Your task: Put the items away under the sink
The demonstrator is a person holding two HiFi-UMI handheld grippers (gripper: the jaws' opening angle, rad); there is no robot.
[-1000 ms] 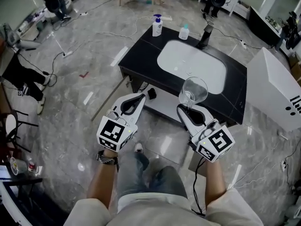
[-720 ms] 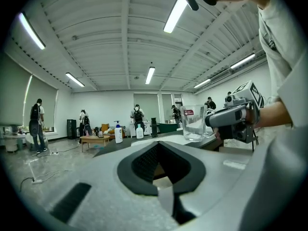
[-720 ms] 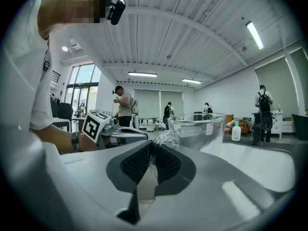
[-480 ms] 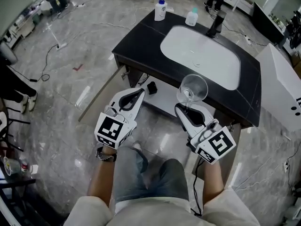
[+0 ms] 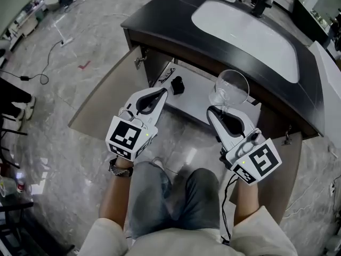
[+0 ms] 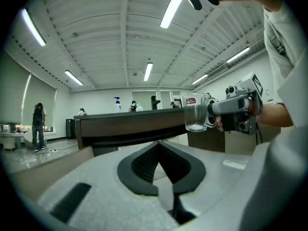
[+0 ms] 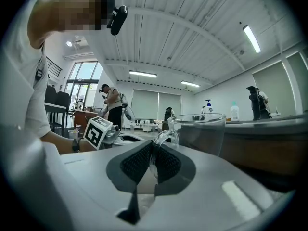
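Observation:
My right gripper (image 5: 218, 111) is shut on the handle of a clear glass mug (image 5: 230, 87), which it holds upright in front of the open cabinet under the sink. The same mug (image 7: 202, 131) fills the right gripper view, its handle pinched between the jaws. My left gripper (image 5: 161, 93) is shut with nothing in it and hovers before the cabinet's left side. Its own view shows the mug (image 6: 196, 112) and the right gripper off to the right. A small black object (image 5: 178, 84) lies on the white cabinet shelf (image 5: 197, 97).
The black countertop (image 5: 176, 17) holds a white basin (image 5: 245, 31). The left cabinet door (image 5: 104, 89) swings wide open, and the right door (image 5: 277, 164) is open too. Cables lie on the grey marble floor (image 5: 69, 52) at left. My knees (image 5: 170, 196) are below.
The head view has closed in on the cabinet and dropped lower. Both grippers moved forward toward the open shelf, and the mug stayed in the right gripper.

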